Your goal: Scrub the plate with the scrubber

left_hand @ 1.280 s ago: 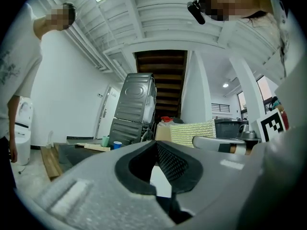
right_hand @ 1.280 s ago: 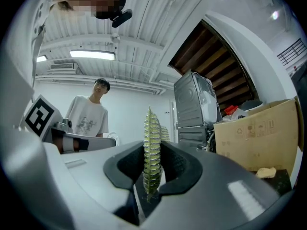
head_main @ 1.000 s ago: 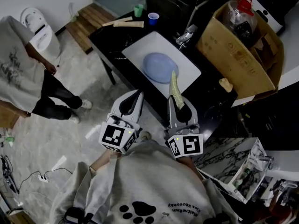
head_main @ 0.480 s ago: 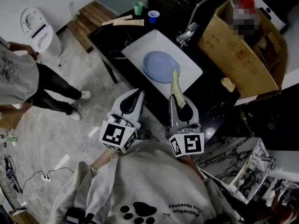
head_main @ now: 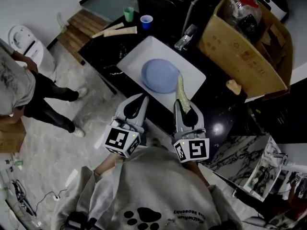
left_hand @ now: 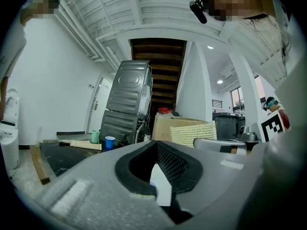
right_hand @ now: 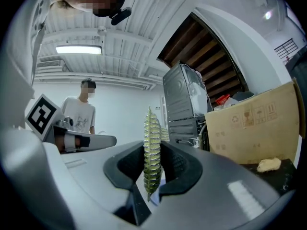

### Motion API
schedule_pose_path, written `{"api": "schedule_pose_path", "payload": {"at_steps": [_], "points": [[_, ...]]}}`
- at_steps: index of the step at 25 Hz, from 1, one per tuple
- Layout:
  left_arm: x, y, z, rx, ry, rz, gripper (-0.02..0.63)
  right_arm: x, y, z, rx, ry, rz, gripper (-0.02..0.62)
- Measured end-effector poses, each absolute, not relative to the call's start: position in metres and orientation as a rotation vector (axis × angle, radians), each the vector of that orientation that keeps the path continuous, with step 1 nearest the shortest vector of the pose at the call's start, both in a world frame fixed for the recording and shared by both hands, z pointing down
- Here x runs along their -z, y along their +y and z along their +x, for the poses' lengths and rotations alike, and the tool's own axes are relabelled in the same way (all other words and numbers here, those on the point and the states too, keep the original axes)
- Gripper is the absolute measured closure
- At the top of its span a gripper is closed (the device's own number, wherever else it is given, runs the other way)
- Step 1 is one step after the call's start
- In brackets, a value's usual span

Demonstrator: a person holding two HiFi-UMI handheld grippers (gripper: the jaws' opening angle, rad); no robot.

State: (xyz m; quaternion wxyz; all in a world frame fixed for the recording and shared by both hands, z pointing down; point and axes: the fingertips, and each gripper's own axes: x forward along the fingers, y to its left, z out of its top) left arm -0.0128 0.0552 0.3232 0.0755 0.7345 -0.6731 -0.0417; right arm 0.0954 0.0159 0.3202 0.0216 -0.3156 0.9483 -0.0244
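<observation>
A pale blue plate [head_main: 160, 75] lies in the white sink basin [head_main: 136, 56] set in the dark counter. My right gripper [head_main: 183, 101] is shut on a thin yellow-green scrubber [head_main: 181, 87], which stands on edge between the jaws and reaches to the plate's near right rim. In the right gripper view the scrubber [right_hand: 152, 150] rises upright, pinched between the jaws. My left gripper [head_main: 138, 99] hovers at the counter's near edge, left of the right one, shut and empty. In the left gripper view its jaws [left_hand: 156, 169] meet with nothing between them.
A faucet [head_main: 186, 35] stands behind the basin. A big cardboard box [head_main: 244, 47] with bottles sits at the right, a small sponge [head_main: 233, 86] in front of it. Green cup [head_main: 128, 13], blue cup [head_main: 146, 21] and wooden sticks [head_main: 115, 30] lie at the counter's far left. A person [head_main: 24, 90] stands at the left.
Both grippers have moved forward toward the sink; the scrubber tip now reaches the plate's rim. The person at the left has shifted toward the frame edge.
</observation>
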Motion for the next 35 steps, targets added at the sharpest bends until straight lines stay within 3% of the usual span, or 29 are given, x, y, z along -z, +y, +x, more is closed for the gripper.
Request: {"api": "schedule_pose_path", "payload": {"at_steps": [19,35], "points": [[-0.361,-0.096,-0.133,0.033,-1.576,2.462,0.603,-0.359,-0.087,-0.020,0.045,2.884,-1.402,0.518],[-0.399,-0.144,-0.127,-0.040,-1.288,2.533,0.603,-0.394,-0.112,-0.032,0.156,2.857,-1.637,0.518]]}}
